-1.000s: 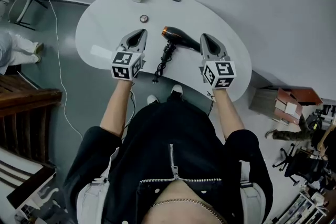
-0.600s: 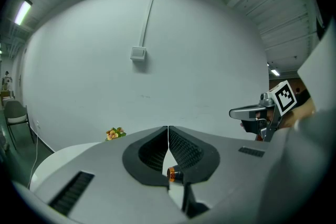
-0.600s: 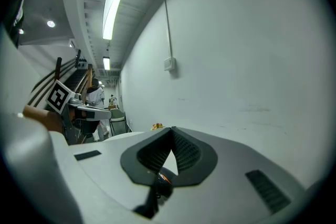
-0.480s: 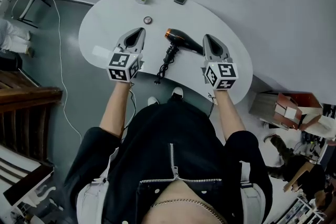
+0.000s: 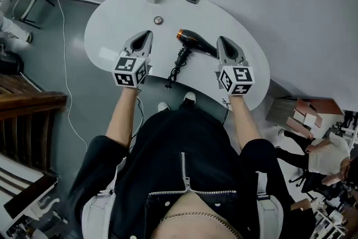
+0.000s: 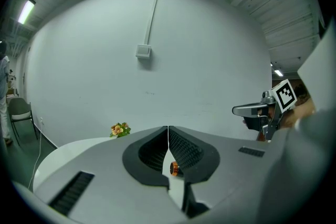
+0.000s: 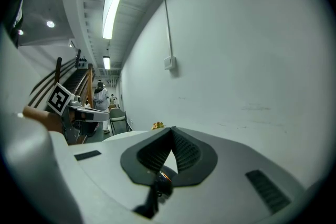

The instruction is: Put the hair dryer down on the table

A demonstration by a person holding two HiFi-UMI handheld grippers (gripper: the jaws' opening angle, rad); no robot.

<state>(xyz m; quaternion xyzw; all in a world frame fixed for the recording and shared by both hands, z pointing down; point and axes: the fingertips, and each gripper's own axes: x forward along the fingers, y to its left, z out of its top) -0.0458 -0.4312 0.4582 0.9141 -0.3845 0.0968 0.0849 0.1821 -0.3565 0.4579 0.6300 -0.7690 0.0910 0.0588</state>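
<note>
White surface (image 5: 112, 28) carries the dryer (image 5: 196, 43), lying flat. Left gripper (image 5: 145, 35): fingers fully closed, empty. Right gripper (image 5: 222, 41), just beside the dryer: fingers fully closed, empty.

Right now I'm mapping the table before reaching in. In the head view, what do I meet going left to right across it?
left gripper → small round disc → hair dryer → right gripper

Left claw (image 5: 146, 34) and right claw (image 5: 222, 40) held forward — both pinched closed.
</note>
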